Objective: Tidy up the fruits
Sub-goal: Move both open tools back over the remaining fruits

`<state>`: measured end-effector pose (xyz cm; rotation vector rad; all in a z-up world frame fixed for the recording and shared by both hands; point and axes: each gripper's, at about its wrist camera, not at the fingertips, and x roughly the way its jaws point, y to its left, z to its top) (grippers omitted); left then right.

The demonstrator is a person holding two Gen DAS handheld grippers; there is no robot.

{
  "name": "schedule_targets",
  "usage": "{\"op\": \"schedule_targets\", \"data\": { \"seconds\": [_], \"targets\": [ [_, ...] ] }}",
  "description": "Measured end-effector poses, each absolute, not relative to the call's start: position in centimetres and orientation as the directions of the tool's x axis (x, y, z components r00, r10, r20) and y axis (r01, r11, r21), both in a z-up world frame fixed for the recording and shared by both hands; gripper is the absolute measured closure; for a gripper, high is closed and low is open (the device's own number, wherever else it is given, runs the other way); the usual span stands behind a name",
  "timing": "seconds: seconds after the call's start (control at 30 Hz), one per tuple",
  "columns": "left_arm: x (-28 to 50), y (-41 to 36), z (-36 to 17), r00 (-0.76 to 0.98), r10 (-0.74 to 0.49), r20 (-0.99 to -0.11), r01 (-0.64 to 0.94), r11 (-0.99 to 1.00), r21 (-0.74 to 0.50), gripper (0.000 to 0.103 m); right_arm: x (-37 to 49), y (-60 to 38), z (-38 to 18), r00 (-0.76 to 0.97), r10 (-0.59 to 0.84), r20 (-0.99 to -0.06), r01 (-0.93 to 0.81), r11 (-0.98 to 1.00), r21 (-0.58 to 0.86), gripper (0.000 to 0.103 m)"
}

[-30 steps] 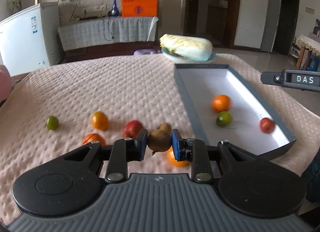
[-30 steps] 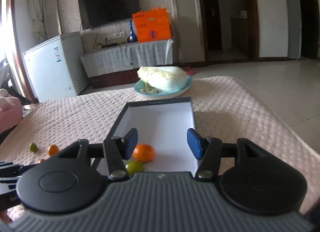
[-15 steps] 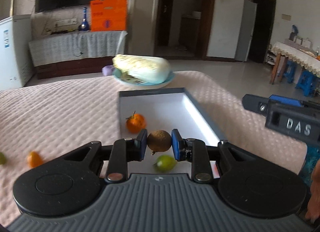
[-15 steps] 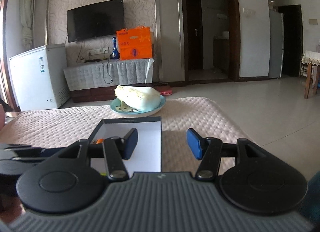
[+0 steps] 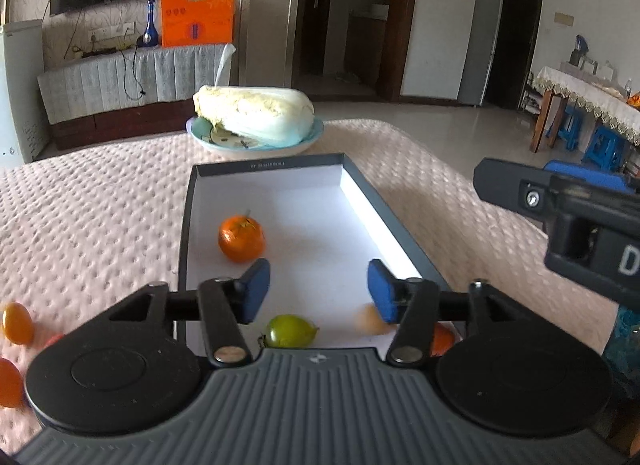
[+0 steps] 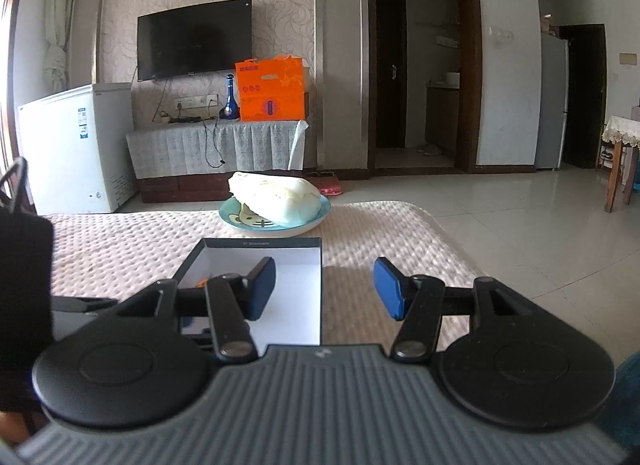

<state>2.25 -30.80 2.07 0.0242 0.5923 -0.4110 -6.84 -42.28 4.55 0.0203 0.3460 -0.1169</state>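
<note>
While the left gripper (image 5: 318, 285) hangs spread and empty over the tray (image 5: 362, 201), a blurred brown fruit (image 5: 370, 319) lies on the tray floor beside its right fingertip, green fruit (image 5: 290, 331) near. Right gripper (image 6: 324, 287) also spread, empty.

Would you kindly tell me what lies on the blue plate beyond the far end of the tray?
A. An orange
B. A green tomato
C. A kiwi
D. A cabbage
D: a pale cabbage fills the plate just past the far end of the tray; the orange lies inside the tray, not on the plate.
</note>
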Motion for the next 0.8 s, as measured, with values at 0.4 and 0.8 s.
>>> {"op": "schedule_targets", "data": {
  "seconds": [0.4,0.8],
  "targets": [
    [0.6,-26.4,3.8,0.802,-0.321,-0.503,0.317,0.944,-0.095,0.037,-7.0,-41.2,4.4,0.923,-0.2,-0.329,0.195,0.98,-0.047,0.046],
    [-3.3,-17.4,6.3,0.848,-0.162,-0.505,0.147,0.987,-0.07,0.038,-7.2,-36.9,4.4,0.93,0.035,-0.367,-0.024,0.999,0.037,0.047]
  ]
}}
